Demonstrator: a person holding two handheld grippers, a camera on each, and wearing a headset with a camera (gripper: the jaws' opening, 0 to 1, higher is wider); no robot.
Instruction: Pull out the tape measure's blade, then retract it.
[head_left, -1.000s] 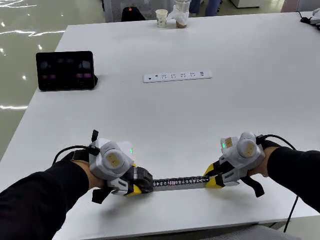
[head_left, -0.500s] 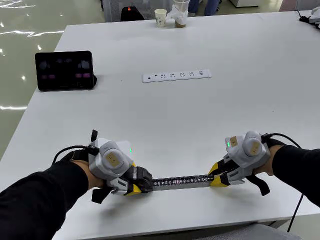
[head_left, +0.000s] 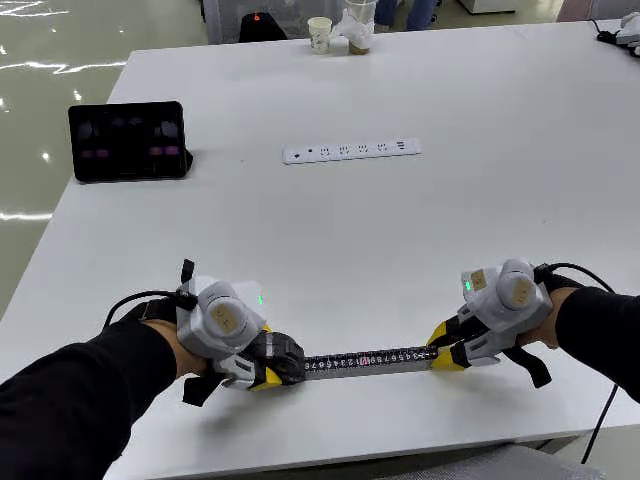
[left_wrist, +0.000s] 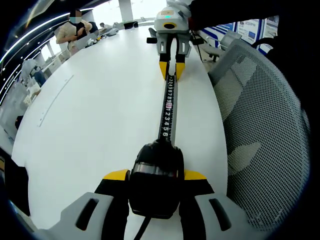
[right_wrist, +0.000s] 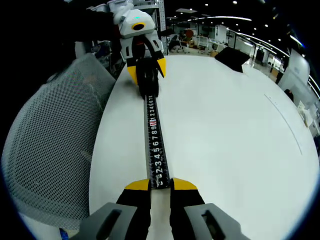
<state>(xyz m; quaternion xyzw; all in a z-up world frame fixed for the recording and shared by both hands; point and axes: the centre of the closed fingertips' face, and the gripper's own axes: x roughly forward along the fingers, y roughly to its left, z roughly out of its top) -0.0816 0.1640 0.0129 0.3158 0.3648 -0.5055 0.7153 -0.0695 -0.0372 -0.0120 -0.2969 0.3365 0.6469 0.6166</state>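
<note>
The left gripper (left_wrist: 155, 176) is clamped on the tape measure case (left_wrist: 156, 167). The right gripper (right_wrist: 160, 184) pinches the blade (right_wrist: 154, 135) tip. The case lies near the table (head_left: 400, 230) front edge. Extension appears partly done; retraction is outstanding.

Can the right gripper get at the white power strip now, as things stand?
Probably not yet. The table between the right gripper and the power strip is bare, but its jaws are shut on the tape measure's blade, so it must let go first.
</note>
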